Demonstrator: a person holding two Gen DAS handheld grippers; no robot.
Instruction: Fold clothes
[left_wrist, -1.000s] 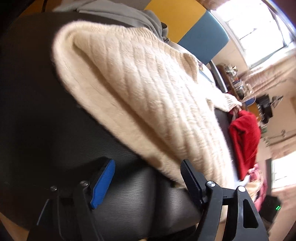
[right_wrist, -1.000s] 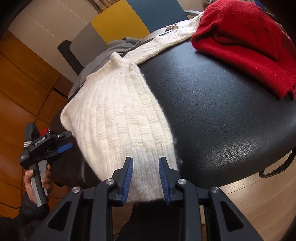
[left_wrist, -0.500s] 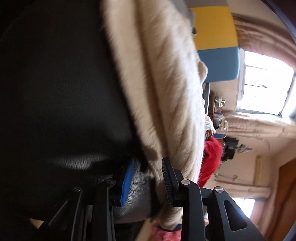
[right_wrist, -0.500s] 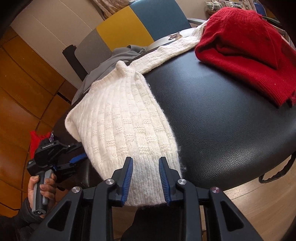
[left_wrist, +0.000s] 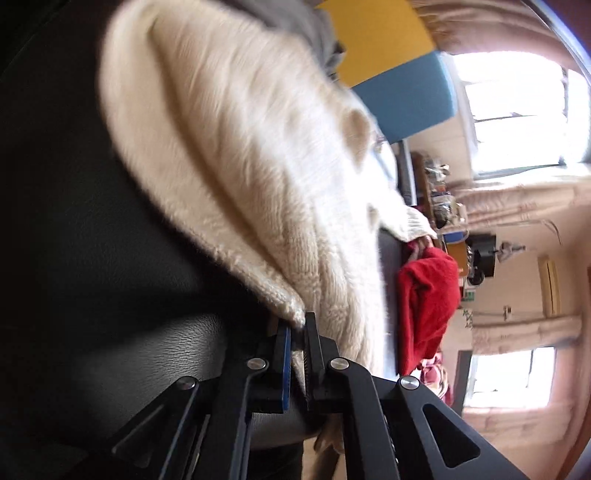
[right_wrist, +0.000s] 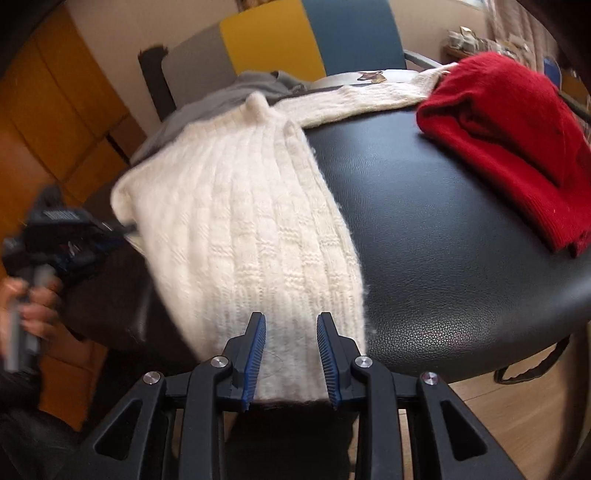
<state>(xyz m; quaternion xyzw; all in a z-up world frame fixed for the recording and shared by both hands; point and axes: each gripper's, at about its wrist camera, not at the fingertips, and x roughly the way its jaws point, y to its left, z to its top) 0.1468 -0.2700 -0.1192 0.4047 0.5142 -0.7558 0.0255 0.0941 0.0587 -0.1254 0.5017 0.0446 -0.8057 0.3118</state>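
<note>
Pinching the cream sweater (left_wrist: 258, 177) edge with the left gripper (left_wrist: 298, 332)

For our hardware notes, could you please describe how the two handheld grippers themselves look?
Both are black plastic. The right gripper has two ribbed blue pads. The left gripper has one blue pad and one black ribbed pad; seen from outside it has a grey handle and a white-lettered label.

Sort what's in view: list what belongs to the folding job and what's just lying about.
In the job:
- cream knit sweater
- left tongs, shut on its edge
- right tongs, straddling its hem
- black padded surface under it

Lying about:
- red sweater
- grey garment
- yellow and blue chair
</note>
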